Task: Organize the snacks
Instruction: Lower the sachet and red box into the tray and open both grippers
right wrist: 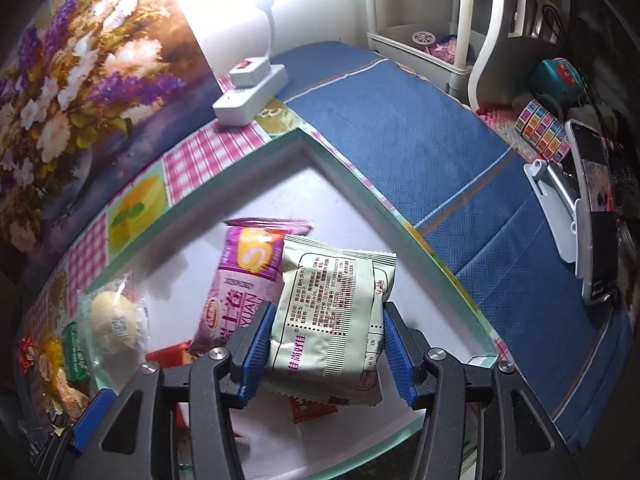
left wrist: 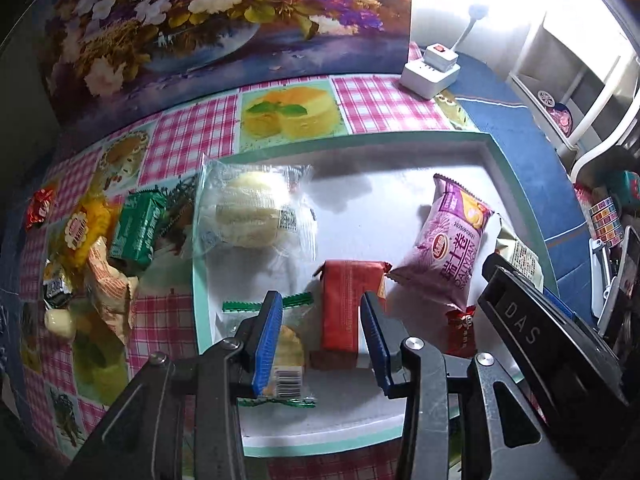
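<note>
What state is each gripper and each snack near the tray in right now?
left gripper: open, above the tray.
right gripper: shut on the pale green packet.
purple roll packet: lying in the tray.
red packet: lying in the tray.
clear bun packet: across the tray's left rim.

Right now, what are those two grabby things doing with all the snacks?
A person is sorting snacks into a tray using two handheld grippers. The right gripper has its jaws closed on a pale green packet, held over the tray beside the purple roll cake packet. The left gripper is open, hovering over a red packet. A wrapped bun is already in the tray, and more snacks wait on the checkered tablecloth.
</note>
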